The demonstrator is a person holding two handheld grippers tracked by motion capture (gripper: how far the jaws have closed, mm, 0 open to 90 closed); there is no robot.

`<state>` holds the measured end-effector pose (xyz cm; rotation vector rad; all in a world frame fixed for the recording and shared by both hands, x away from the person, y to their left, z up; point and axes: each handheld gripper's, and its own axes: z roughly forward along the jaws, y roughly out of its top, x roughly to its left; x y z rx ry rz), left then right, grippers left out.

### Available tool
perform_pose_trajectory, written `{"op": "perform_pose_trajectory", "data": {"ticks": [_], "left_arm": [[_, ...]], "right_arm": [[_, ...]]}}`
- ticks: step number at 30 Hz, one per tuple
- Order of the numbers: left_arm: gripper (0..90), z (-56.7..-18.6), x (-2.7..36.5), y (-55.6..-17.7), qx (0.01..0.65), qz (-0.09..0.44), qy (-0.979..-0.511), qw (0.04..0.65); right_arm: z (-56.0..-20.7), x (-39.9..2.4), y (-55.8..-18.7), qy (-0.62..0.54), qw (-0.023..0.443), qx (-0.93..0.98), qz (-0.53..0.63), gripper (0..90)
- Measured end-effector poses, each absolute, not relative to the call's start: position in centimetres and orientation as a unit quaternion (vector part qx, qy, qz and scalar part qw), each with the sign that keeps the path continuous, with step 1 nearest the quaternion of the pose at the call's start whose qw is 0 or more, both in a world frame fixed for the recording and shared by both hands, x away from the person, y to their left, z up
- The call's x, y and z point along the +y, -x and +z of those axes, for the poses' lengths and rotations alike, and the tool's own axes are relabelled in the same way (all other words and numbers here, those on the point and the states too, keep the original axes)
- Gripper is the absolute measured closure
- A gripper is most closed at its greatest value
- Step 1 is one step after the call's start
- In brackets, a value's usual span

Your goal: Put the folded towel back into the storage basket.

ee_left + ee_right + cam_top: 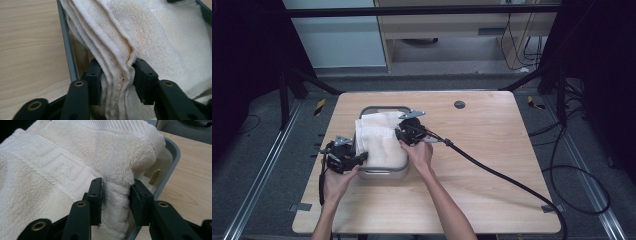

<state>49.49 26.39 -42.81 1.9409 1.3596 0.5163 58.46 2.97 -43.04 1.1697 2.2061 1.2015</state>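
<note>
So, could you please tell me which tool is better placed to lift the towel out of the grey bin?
Neither alone: the left tool and right tool each pinch opposite towel edges over the bin.

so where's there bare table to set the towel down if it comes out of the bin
The whole right half of the table is bare except the cable crossing it. The front edge is bare too. It is crowded at the left, where the bin, towel and both grippers sit.

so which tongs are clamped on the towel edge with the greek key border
The right tongs. Their jaws pinch the folded towel just below its raised key-pattern band; the left tongs grip plain stacked layers beside the grey bin rim.
</note>
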Motion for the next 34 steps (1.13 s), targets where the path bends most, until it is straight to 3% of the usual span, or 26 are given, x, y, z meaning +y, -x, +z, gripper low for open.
{"op": "perform_pose_trajectory", "data": {"ticks": [4, 16, 28, 34], "left_arm": [[55.7, -42.4, 26.5, -49.3, 0.526, 0.210, -0.745, 0.354], [50.7, -39.7, 26.6, -47.8, 0.503, 0.261, -0.723, 0.396], [35.6, -39.0, 26.1, -46.2, 0.457, 0.271, -0.726, 0.437], [32.2, -39.6, 26.2, -45.5, 0.441, 0.266, -0.735, 0.441]], "right_arm": [[-43.2, 2.9, -58.5, -0.406, 0.196, 0.788, 0.419, 57.9], [-40.7, 1.1, -57.1, -0.385, 0.215, 0.767, 0.467, 54.1], [-37.8, -4.6, -54.0, -0.363, 0.217, 0.750, 0.508, 28.4], [-37.8, -9.0, -51.7, -0.359, 0.222, 0.753, 0.504, 21.8]]}}
